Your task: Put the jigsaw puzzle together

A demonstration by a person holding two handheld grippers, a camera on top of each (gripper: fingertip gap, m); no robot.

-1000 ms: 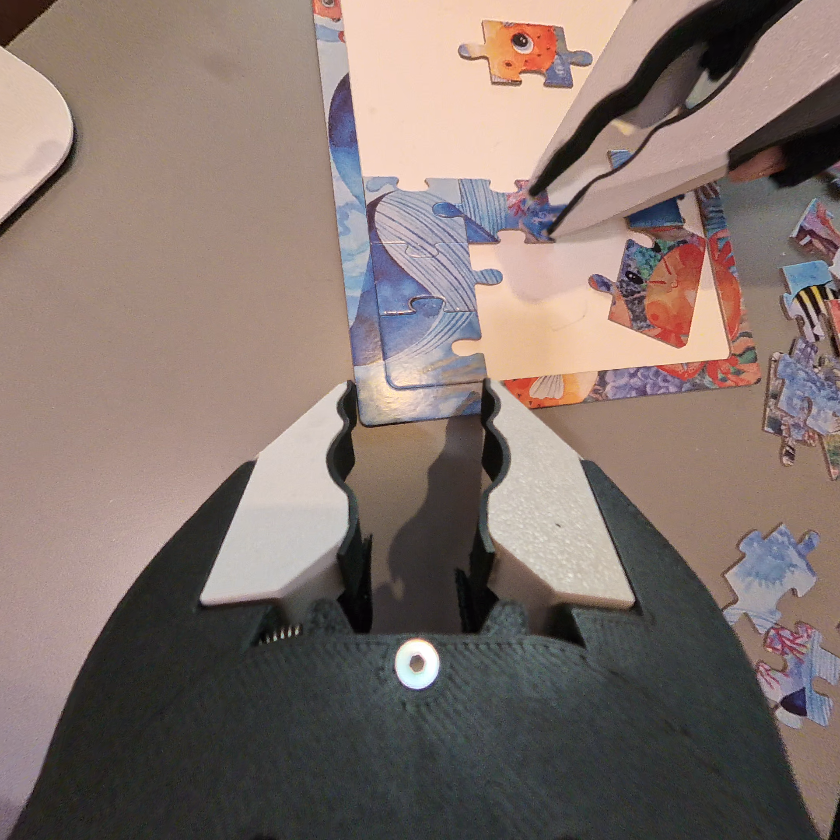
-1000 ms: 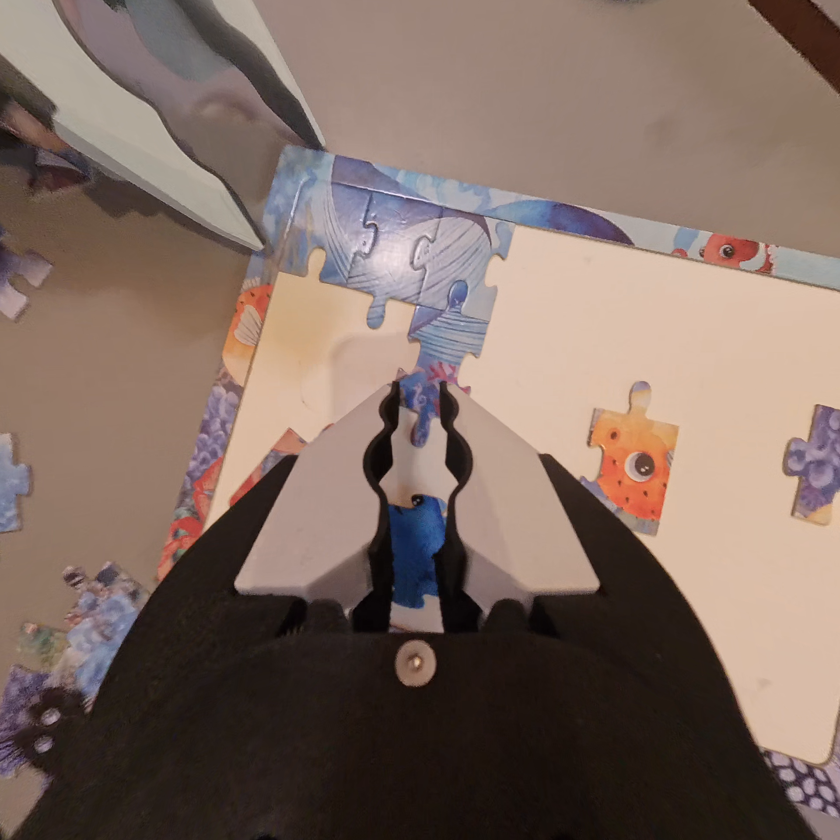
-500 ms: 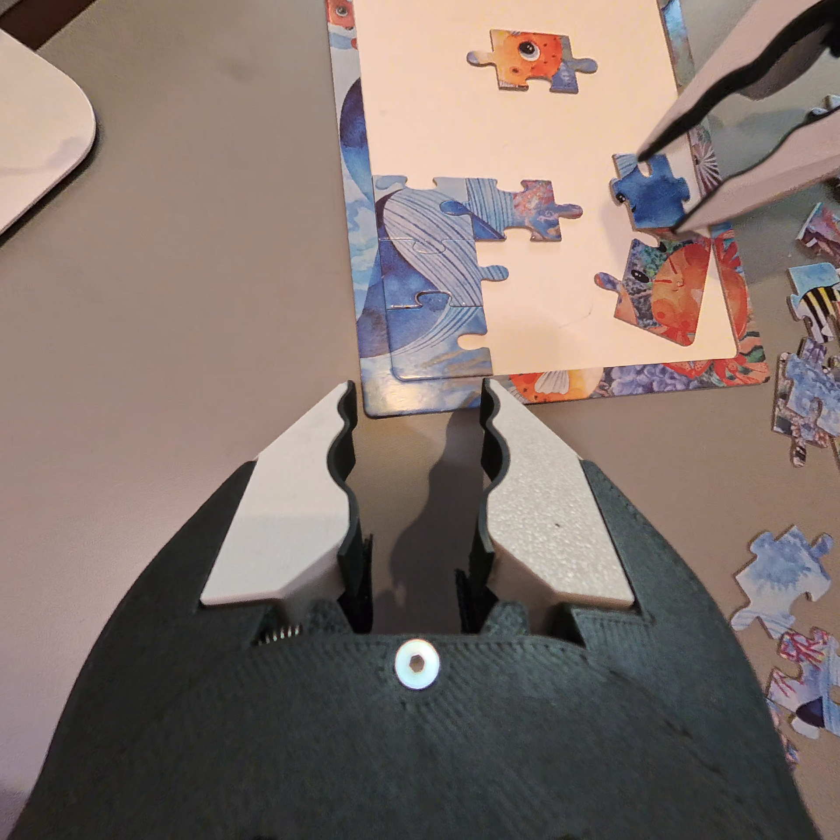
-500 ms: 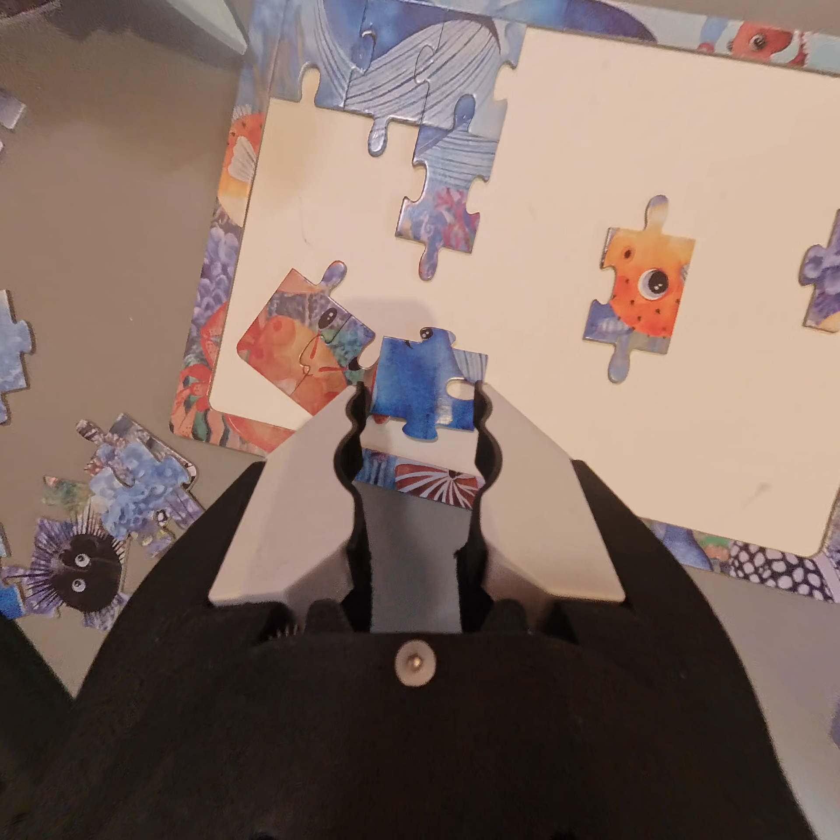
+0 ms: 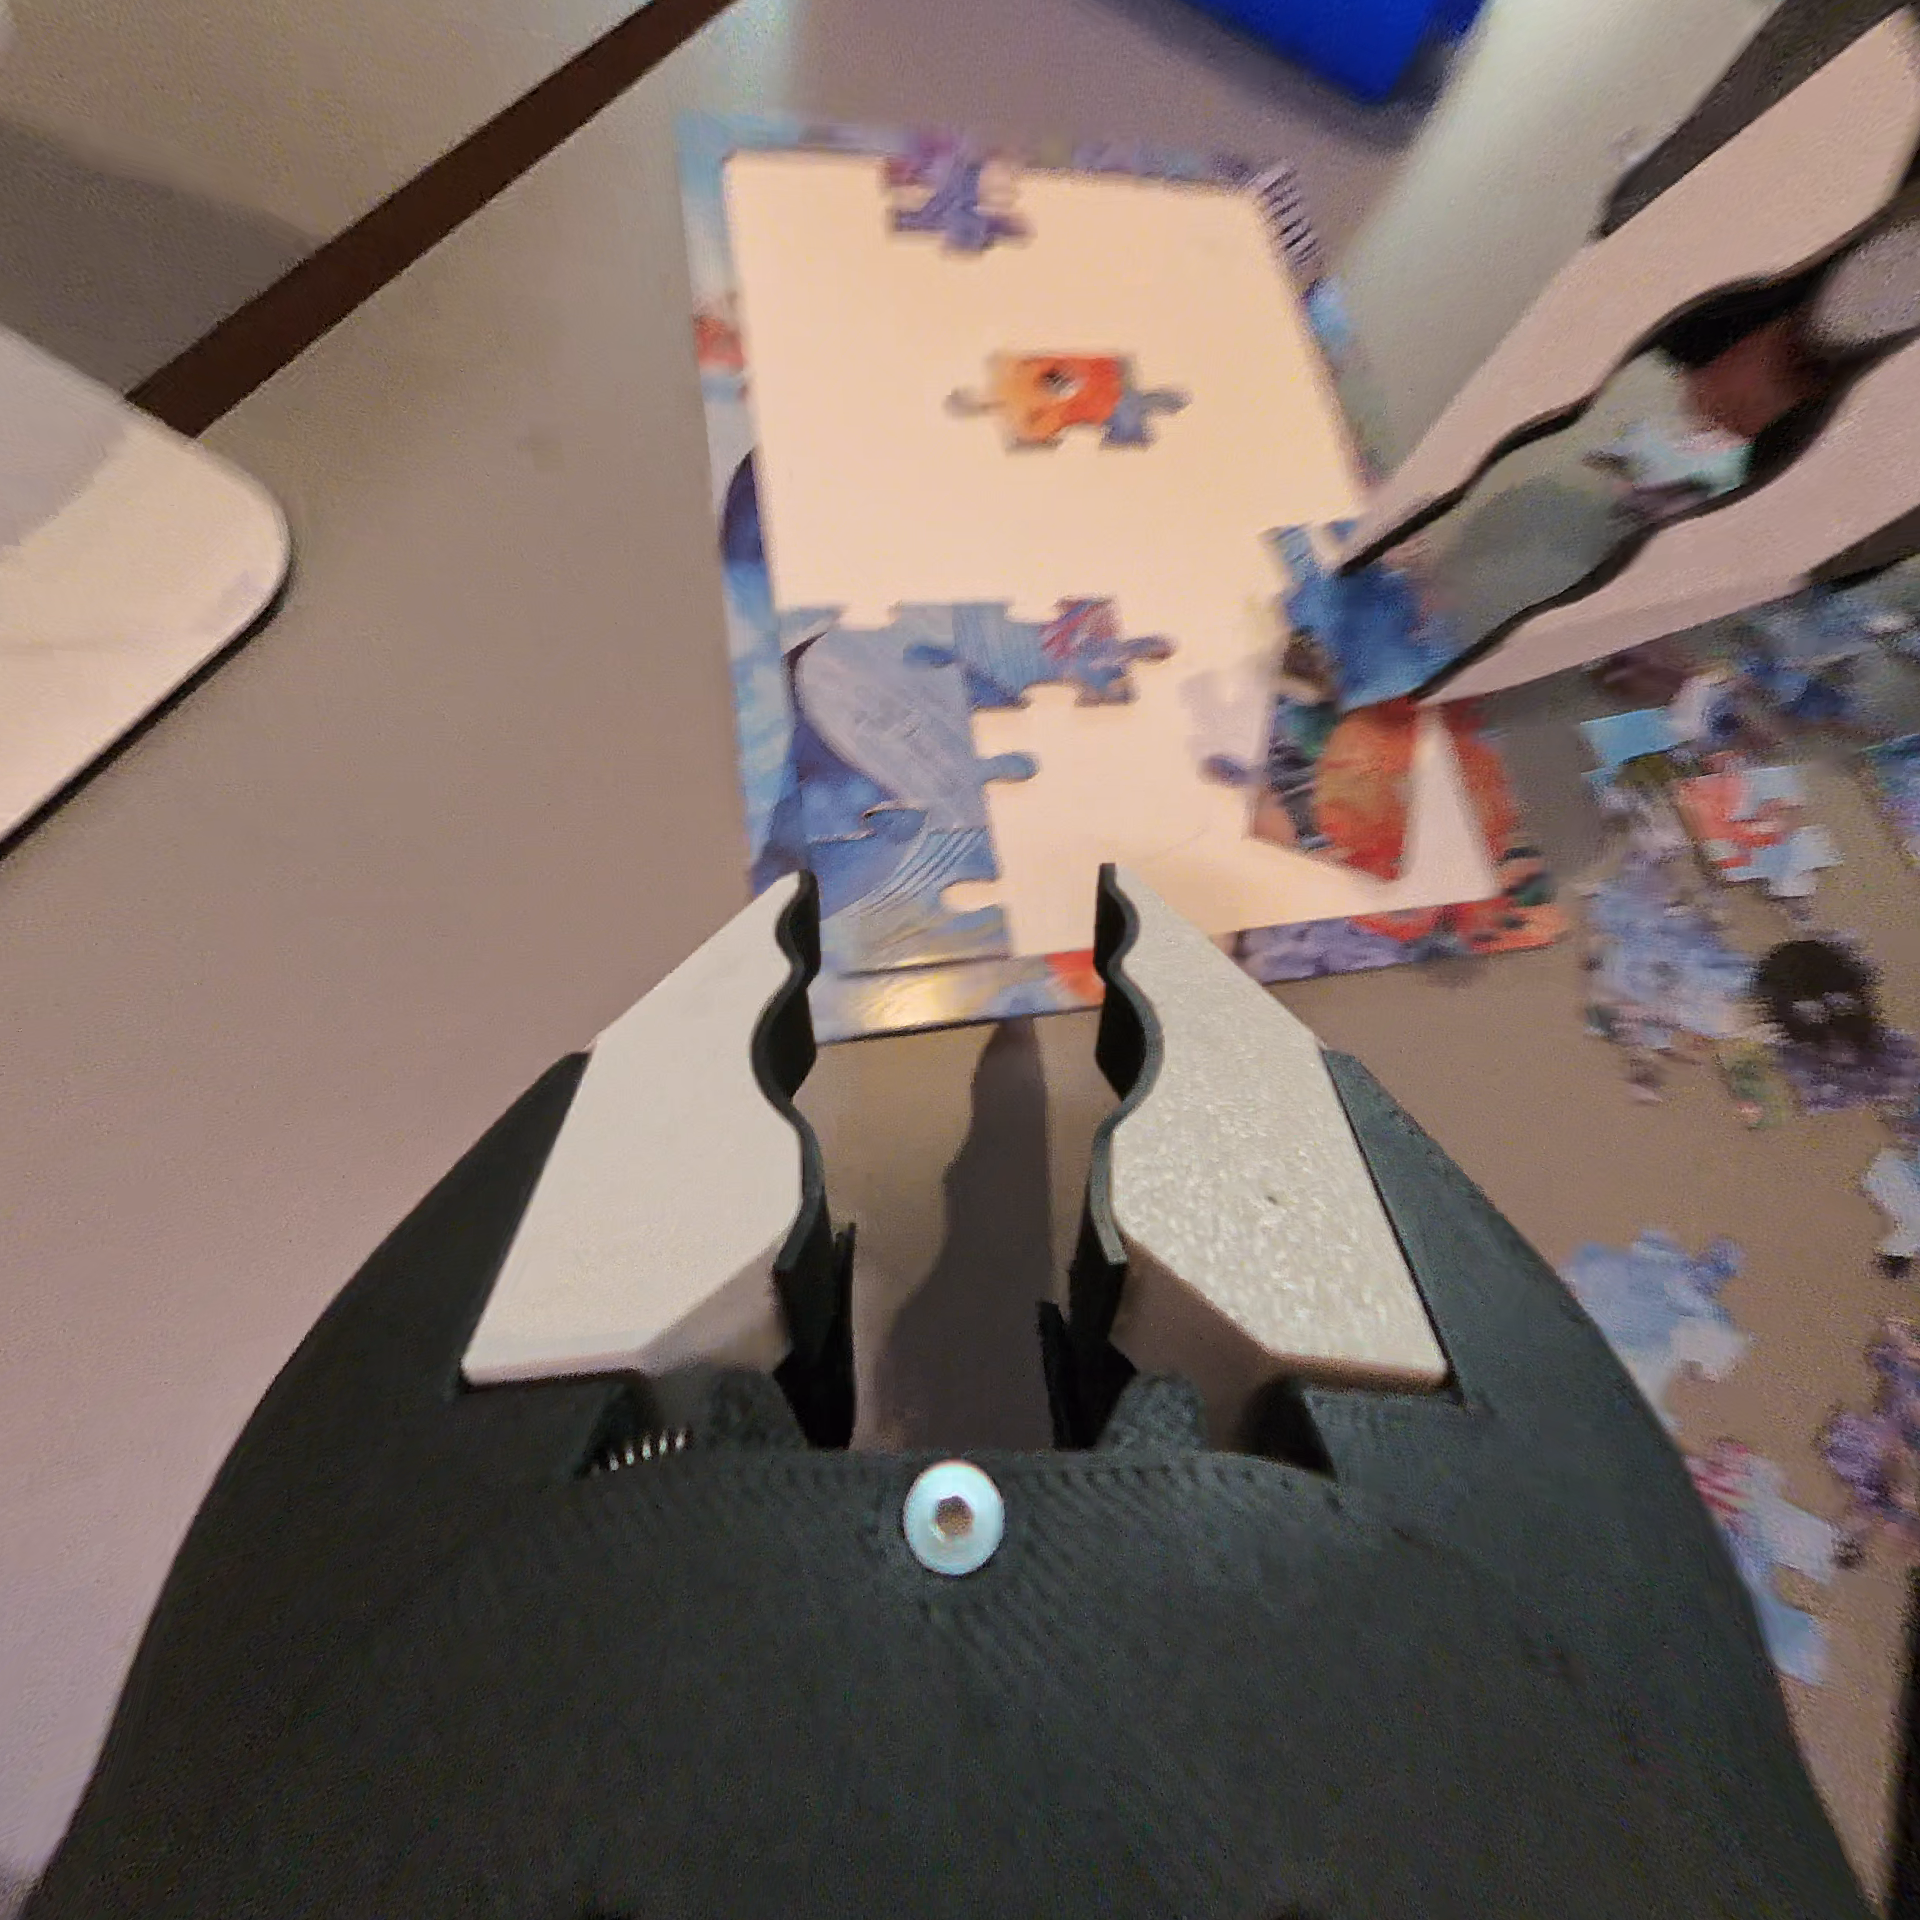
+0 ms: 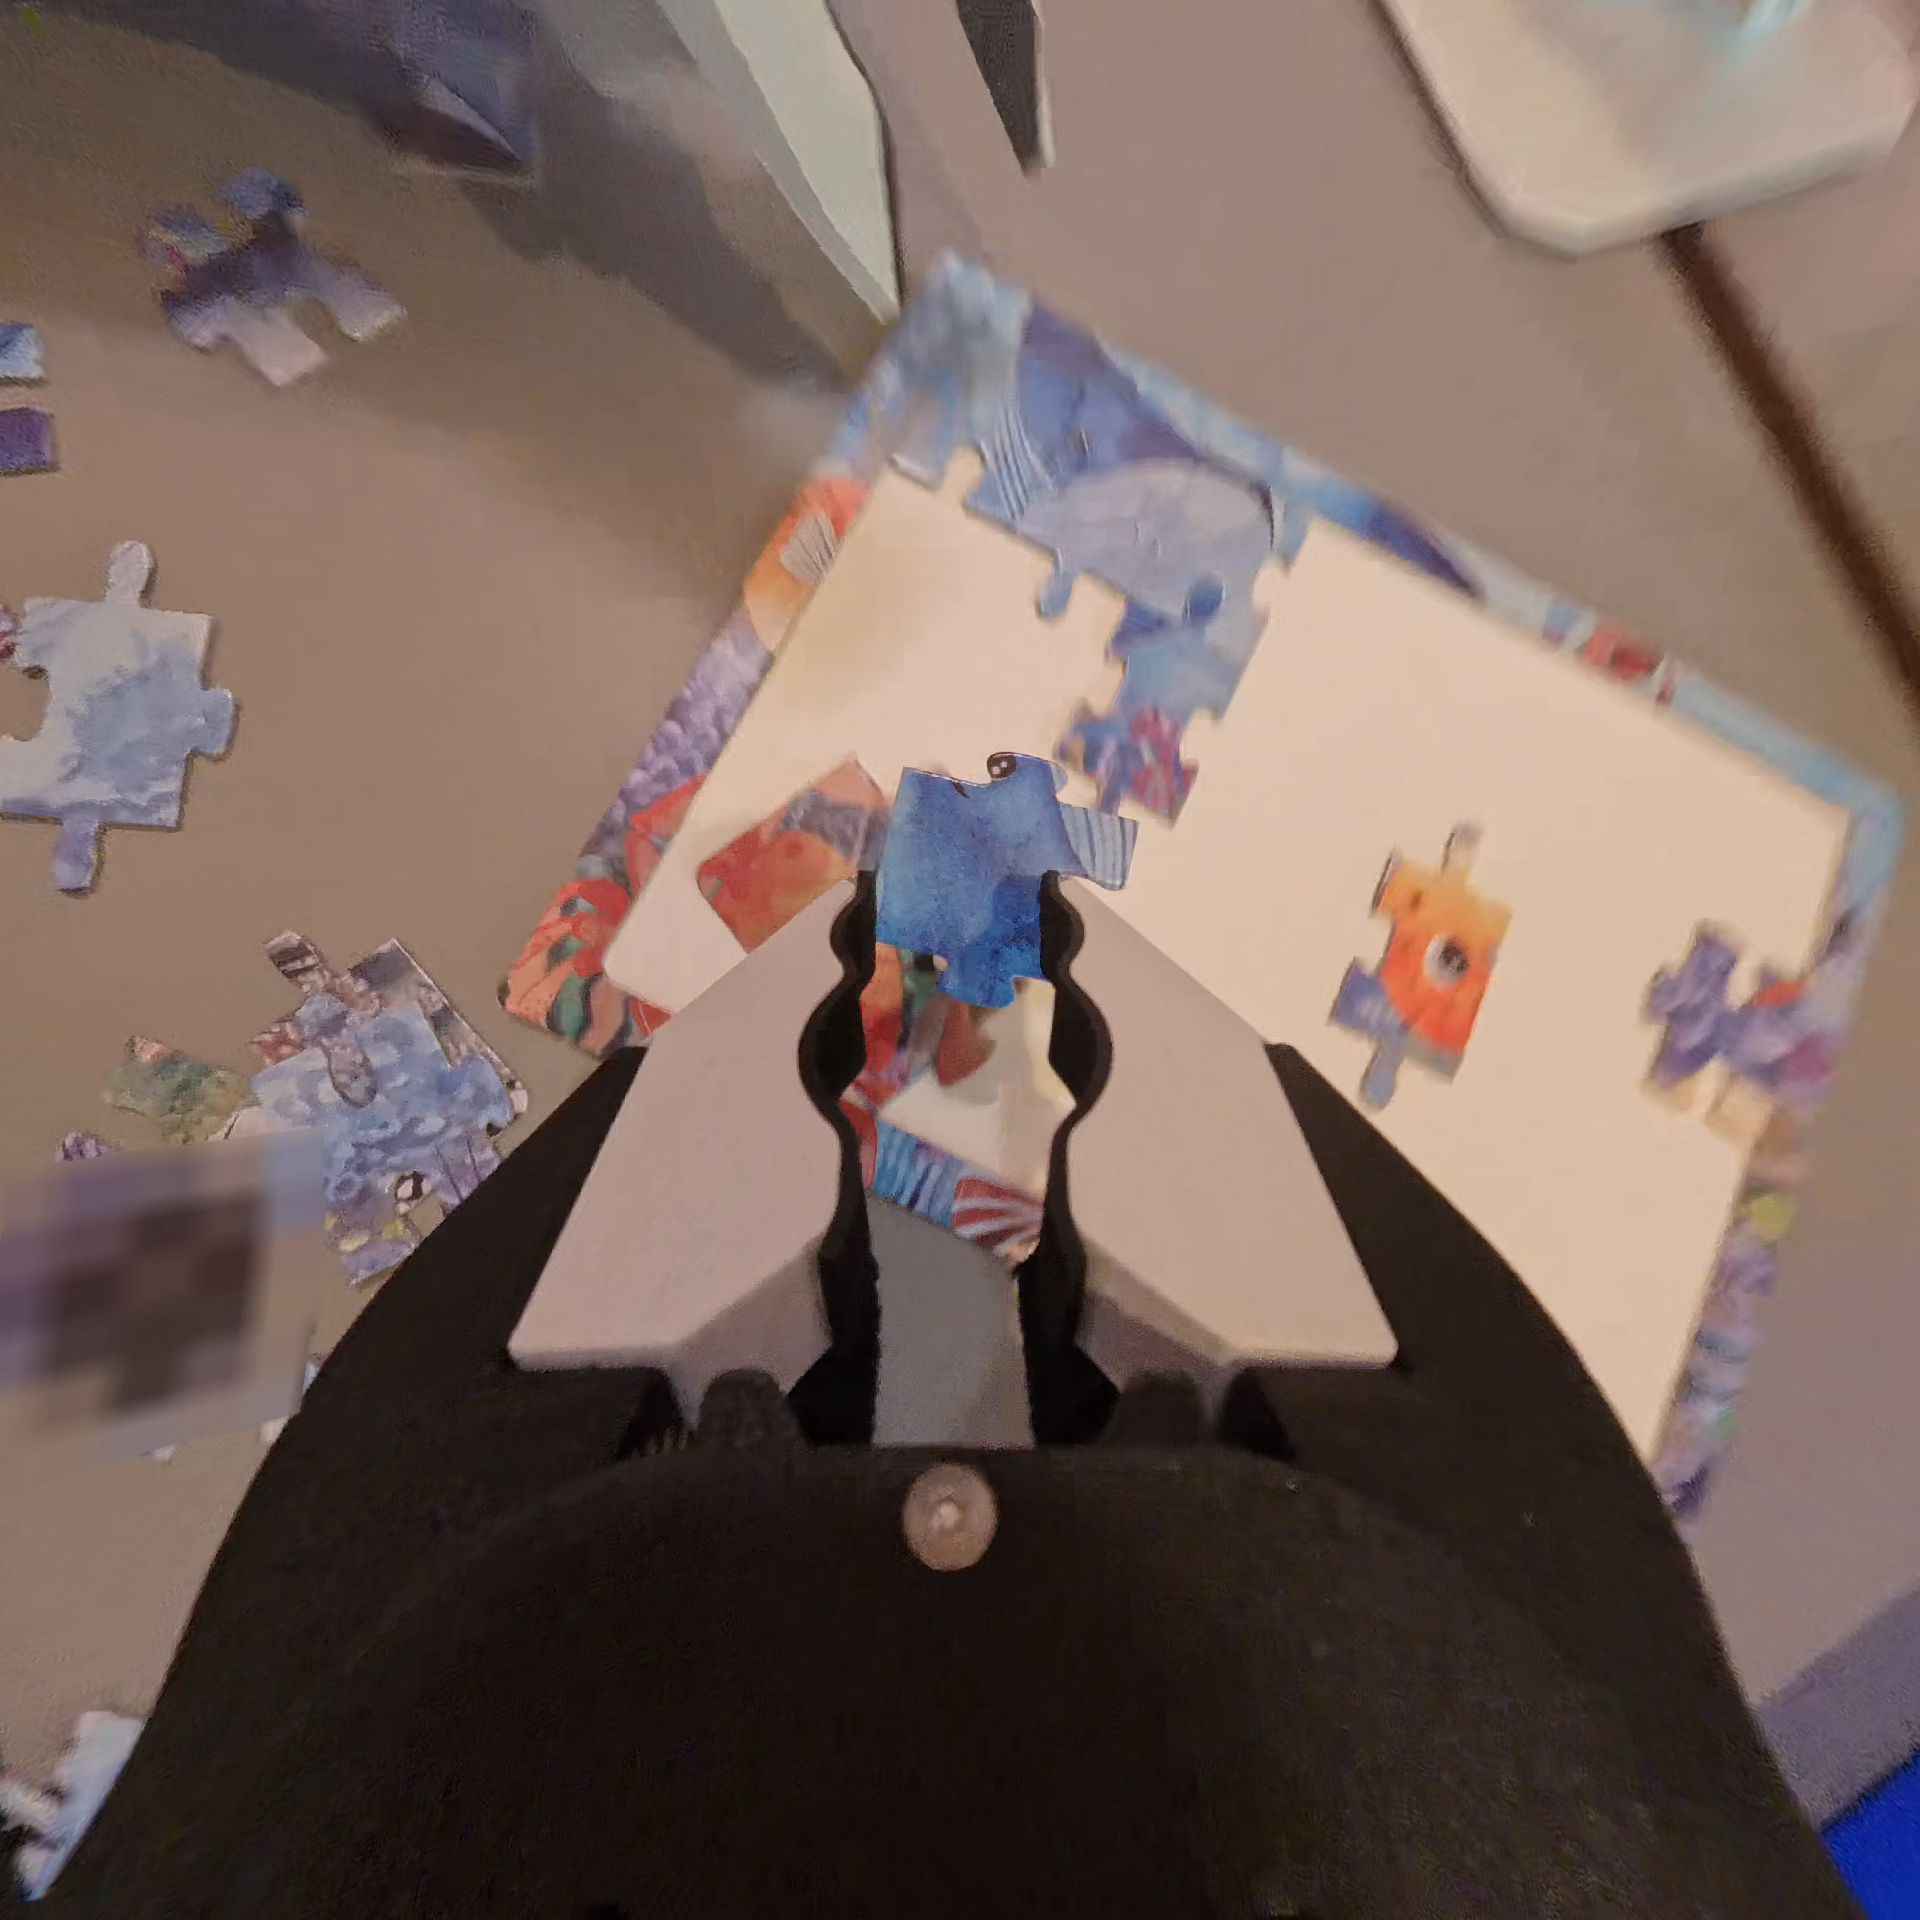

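Note:
The puzzle board (image 6: 1455, 748) lies on the grey table, with a joined group of blue whale pieces (image 6: 1143, 520) in one corner. My right gripper (image 6: 956, 883) is shut on a dark blue puzzle piece (image 6: 977, 873) and holds it tilted above the board's edge. It also shows in the left wrist view (image 5: 1387, 629) with the blue piece (image 5: 1340, 623) at its tips. My left gripper (image 5: 956, 883) is open and empty over the board's (image 5: 1039, 520) near edge, beside the whale pieces (image 5: 894, 748).
On the board lie an orange fish piece (image 6: 1434, 966), a purple piece (image 6: 1725, 1018) and an orange-teal piece (image 6: 790, 862). Several loose pieces (image 6: 364, 1091) lie on the table beside the board. A white tray (image 5: 104, 582) sits to the left.
My right gripper opened around the blue piece on the board, then shut on it and lifted it. My left gripper moved slightly forward over the board's edge, still open.

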